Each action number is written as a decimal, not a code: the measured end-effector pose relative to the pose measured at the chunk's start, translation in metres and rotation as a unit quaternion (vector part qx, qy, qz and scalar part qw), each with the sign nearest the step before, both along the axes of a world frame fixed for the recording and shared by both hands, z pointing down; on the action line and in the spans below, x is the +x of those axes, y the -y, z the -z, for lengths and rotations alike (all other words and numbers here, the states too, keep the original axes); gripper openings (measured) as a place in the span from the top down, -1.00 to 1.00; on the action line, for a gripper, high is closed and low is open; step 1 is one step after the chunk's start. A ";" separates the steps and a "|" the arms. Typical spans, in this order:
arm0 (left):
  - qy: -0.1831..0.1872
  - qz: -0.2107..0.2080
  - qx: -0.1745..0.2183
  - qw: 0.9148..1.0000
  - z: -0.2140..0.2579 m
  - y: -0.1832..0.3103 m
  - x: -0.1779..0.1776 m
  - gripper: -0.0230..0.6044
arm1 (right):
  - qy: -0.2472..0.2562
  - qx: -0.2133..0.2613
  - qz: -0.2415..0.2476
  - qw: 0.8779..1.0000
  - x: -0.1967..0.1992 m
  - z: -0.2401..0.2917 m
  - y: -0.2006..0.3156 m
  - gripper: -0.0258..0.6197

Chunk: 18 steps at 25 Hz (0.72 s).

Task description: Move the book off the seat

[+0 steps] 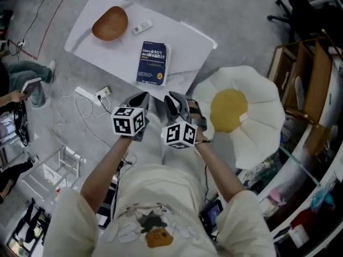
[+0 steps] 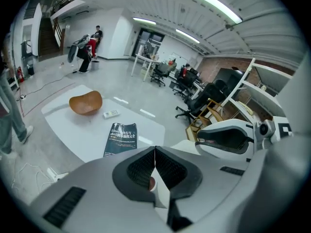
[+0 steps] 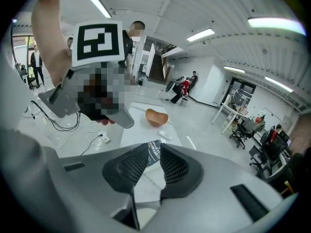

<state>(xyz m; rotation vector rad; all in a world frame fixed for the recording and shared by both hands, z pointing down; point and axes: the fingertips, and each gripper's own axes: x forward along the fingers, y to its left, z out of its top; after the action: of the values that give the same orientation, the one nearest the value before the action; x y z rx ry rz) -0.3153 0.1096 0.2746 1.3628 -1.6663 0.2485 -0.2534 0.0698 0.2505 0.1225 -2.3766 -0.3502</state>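
Note:
A dark blue book [image 1: 154, 63] lies flat on the low white table [image 1: 107, 52], near its front edge. It also shows in the left gripper view [image 2: 121, 139] and, through the jaws, in the right gripper view [image 3: 153, 153]. The seat [image 1: 262, 106], white and petal-shaped with a yellow cushion [image 1: 229, 110], stands to the right of the table with no book on it. Both grippers hover close together in front of the book, apart from it. My left gripper [image 1: 141, 100] [image 2: 155, 152] is shut on nothing. My right gripper [image 1: 174, 103] [image 3: 154, 145] stands open by a narrow gap, empty.
On the far end of the table sit a wooden bowl [image 1: 110, 23] and a white remote [image 1: 142, 27]. A power strip [image 1: 94, 94] with cables lies on the floor to the left. Wooden shelving [image 1: 305, 84] stands at the right. A seated person's legs [image 1: 27, 71] show at the far left.

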 end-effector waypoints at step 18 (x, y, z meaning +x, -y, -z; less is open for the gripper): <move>0.046 -0.053 0.078 0.995 0.141 -0.024 0.043 0.89 | 0.132 -0.019 -0.032 0.991 0.034 0.189 -0.018 0.73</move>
<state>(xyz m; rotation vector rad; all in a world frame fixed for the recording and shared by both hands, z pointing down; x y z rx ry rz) -0.2725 0.1331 0.1335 1.5799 -1.7194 0.2503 -0.2192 0.0879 0.0615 0.2395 -2.6315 -0.2711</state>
